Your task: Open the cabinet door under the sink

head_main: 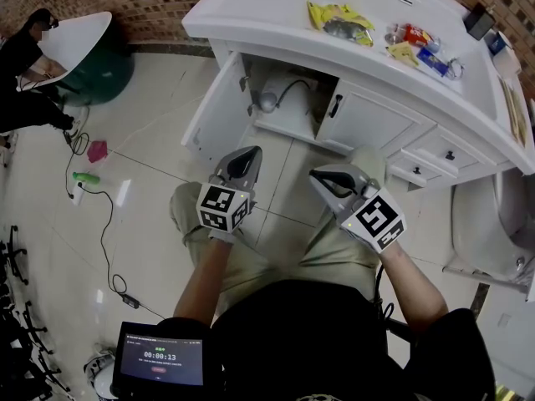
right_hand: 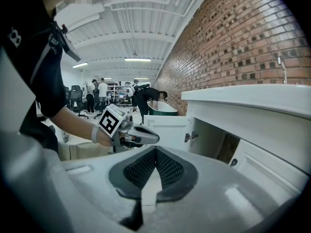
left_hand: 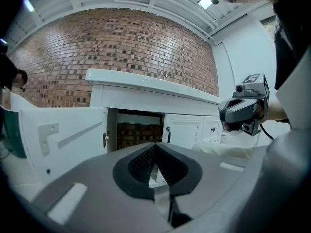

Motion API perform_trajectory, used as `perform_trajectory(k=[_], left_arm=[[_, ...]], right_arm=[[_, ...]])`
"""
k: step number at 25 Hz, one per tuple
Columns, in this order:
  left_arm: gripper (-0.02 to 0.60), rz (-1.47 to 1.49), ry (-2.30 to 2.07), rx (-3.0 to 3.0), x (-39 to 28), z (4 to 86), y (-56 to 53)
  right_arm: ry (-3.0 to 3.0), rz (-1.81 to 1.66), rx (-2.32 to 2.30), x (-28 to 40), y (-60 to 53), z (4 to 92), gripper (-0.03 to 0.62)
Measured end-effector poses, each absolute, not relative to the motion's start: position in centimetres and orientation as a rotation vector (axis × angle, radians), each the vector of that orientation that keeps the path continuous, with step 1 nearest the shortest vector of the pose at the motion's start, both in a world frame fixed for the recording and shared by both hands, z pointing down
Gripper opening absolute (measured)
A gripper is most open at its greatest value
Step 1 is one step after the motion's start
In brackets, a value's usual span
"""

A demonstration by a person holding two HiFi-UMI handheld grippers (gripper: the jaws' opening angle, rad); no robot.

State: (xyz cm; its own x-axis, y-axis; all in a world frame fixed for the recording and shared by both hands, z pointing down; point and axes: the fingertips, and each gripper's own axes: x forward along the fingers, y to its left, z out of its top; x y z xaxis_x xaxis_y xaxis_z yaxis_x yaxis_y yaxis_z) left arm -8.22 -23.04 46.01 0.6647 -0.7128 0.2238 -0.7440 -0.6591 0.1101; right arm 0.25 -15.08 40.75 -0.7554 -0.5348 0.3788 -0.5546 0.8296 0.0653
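Observation:
The white vanity (head_main: 276, 23) has its left cabinet door (head_main: 219, 103) swung wide open. Behind it the compartment (head_main: 288, 107) shows pipework. The right door (head_main: 372, 124) with a black handle (head_main: 335, 105) stays closed. My left gripper (head_main: 248, 153) is shut and holds nothing; it hovers over my left knee, well back from the cabinet. My right gripper (head_main: 318, 174) is also shut and holds nothing, above my right knee. The left gripper view shows the left gripper (left_hand: 155, 147), the open door (left_hand: 58, 140) and the right gripper (left_hand: 243, 111). The right gripper view shows the right gripper (right_hand: 155, 150) and the left gripper (right_hand: 133, 135).
Snack packets (head_main: 338, 19) and small items lie on the countertop. Drawers (head_main: 447, 153) sit right of the doors, and a white fixture (head_main: 493, 224) stands at far right. A green tub (head_main: 88, 53), a person (head_main: 25, 65), floor cables (head_main: 100, 224) and a green bottle (head_main: 85, 178) are at left.

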Motion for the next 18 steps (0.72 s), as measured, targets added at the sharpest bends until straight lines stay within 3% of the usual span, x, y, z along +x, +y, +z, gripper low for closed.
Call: perform_trajectory(k=[18], left_arm=[[0.017,0.228,-1.188,2.686,-8.64,45.63,-22.52]], right_arm=[[-2.624,0.052,0.792,-0.2,-14.92,40.67,-0.009]])
